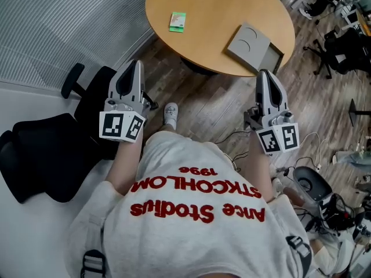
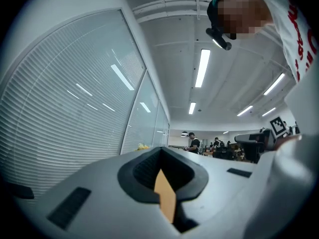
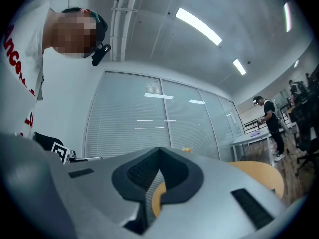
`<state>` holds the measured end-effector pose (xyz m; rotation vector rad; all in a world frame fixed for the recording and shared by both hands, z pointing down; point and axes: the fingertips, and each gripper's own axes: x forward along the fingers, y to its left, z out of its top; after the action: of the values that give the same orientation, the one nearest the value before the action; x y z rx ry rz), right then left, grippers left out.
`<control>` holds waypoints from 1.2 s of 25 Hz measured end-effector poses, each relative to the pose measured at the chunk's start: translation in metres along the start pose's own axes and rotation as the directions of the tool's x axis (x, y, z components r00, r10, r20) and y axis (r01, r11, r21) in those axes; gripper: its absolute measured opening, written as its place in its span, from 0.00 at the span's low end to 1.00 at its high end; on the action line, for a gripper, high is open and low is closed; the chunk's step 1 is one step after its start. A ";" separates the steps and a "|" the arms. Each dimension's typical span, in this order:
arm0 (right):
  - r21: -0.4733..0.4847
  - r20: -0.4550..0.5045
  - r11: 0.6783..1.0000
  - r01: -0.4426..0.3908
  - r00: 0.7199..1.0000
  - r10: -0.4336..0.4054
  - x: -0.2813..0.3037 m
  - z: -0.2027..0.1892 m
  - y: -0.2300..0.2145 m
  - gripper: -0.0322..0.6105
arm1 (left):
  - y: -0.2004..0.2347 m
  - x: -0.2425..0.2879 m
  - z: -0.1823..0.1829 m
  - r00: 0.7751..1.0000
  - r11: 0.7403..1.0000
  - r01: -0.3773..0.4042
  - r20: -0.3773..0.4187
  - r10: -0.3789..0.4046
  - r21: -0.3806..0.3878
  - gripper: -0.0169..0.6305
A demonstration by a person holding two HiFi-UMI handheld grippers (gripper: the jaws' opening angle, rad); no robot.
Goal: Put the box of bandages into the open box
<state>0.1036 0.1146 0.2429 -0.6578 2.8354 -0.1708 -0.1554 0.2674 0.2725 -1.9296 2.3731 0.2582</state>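
Note:
A small green and white box of bandages (image 1: pixel 177 21) lies on the round wooden table (image 1: pixel 214 10), towards its left side. The grey open box (image 1: pixel 255 47) sits at the table's near right edge. Both grippers are held low in front of my body, well short of the table. My left gripper (image 1: pixel 137 65) points towards the table with its jaws shut and nothing in them; its own view (image 2: pixel 160 152) looks up at blinds and ceiling. My right gripper (image 1: pixel 264 74) is shut and empty too, and the table edge (image 3: pixel 259 176) shows past its jaws (image 3: pixel 159 152).
A black office chair (image 1: pixel 40 149) stands close on my left, beside a blinds-covered glass wall (image 1: pixel 64 22). Cables and a round device (image 1: pixel 310 184) lie on the wooden floor to my right. My shoe (image 1: pixel 170 114) shows below the table edge. People work at desks (image 2: pixel 219 151) far off.

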 end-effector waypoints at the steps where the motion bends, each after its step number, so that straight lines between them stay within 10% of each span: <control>1: -0.005 0.003 1.000 -0.003 1.000 0.003 0.009 0.000 -0.004 0.05 | 0.003 0.010 -0.002 1.000 1.000 0.002 0.006 -0.002 -0.002 0.03; 18: -0.001 -0.013 1.000 -0.017 1.000 0.017 0.155 -0.015 -0.034 0.05 | 0.082 0.130 -0.018 0.999 0.999 0.049 -0.015 -0.049 -0.024 0.03; 30: 0.042 -0.054 0.985 -0.169 0.984 0.171 0.241 -0.027 -0.057 0.05 | 0.114 0.158 -0.024 0.994 0.995 -0.098 -0.048 0.097 -0.009 0.03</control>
<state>-0.0902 -0.0420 0.2323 -0.4067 2.9175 -0.2158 -0.2980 0.1334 0.2804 -1.8479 2.5057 0.2348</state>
